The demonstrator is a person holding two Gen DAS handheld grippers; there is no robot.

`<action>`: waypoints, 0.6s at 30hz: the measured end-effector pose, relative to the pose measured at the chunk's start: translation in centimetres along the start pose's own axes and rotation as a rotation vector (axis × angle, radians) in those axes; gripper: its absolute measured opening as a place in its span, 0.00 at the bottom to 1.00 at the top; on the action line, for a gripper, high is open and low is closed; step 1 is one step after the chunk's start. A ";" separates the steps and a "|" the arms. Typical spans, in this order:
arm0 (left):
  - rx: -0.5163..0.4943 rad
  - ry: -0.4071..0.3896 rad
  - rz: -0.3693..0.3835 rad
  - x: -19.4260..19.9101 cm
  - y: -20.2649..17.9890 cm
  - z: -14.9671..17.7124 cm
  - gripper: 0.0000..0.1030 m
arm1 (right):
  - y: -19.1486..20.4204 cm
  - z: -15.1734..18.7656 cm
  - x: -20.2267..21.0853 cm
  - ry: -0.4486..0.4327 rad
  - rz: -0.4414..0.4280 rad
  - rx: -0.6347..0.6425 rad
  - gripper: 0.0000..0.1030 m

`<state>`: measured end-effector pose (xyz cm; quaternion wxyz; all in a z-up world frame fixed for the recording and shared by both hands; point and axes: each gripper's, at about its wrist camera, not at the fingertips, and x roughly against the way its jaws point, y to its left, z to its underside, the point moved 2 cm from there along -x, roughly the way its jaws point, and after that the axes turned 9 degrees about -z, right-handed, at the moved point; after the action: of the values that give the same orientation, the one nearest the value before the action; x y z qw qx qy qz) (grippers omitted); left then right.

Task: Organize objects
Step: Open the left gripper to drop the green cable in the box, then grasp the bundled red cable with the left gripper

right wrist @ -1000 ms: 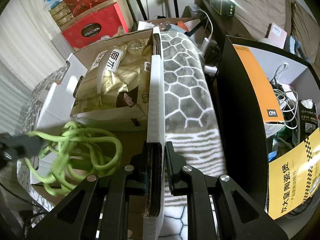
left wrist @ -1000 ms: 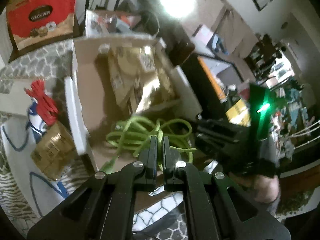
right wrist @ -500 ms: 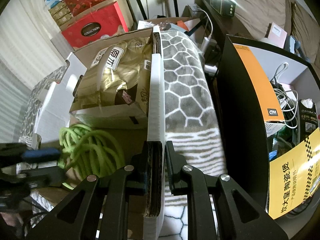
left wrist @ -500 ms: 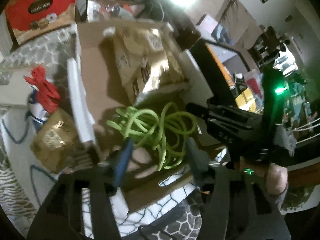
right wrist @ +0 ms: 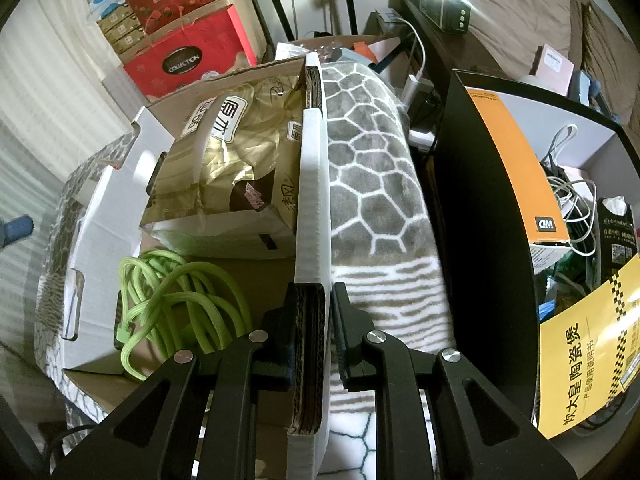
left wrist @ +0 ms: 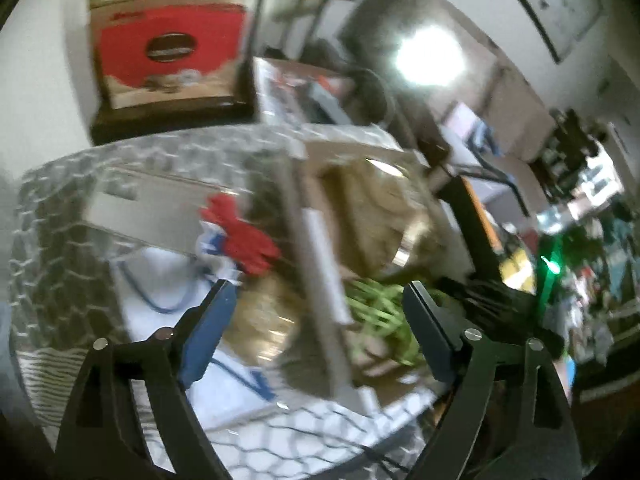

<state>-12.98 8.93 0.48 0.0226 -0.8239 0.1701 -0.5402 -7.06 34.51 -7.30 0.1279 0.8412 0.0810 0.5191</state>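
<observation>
Here the right tongs [right wrist: 328, 312] pinch the white-faced corrugated flap of the open cardboard box [right wrist: 312, 200] to steady it, while the left tongs [left wrist: 316, 312], just opened and empty, leave the coiled lime-green braided cable [right wrist: 176, 300] inside the box.

Left wrist view motion-blurred; green cord [left wrist: 380, 312] half hidden behind box wall [left wrist: 320, 264]; red carton [left wrist: 168, 52] lettering unreadable.
</observation>
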 end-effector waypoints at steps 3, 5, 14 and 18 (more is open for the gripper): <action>0.059 0.010 -0.034 -1.0 2.5 -0.7 0.83 | 0.0 0.0 0.0 0.001 0.002 0.002 0.16; 0.089 0.025 -0.054 -2.1 3.8 -0.8 0.83 | 0.0 0.0 0.0 0.001 0.003 0.003 0.16; 0.194 0.074 -0.110 -7.3 5.8 -2.2 0.82 | 0.2 -0.3 0.1 0.006 0.008 0.007 0.16; 0.189 0.075 -0.153 -8.7 5.1 -2.9 0.69 | 0.1 -0.3 0.0 0.011 0.004 0.005 0.16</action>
<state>-19.98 7.17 -7.09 0.0523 -0.8079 0.0557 -0.5843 -7.30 34.46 -7.14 0.1240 0.8388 0.0813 0.5239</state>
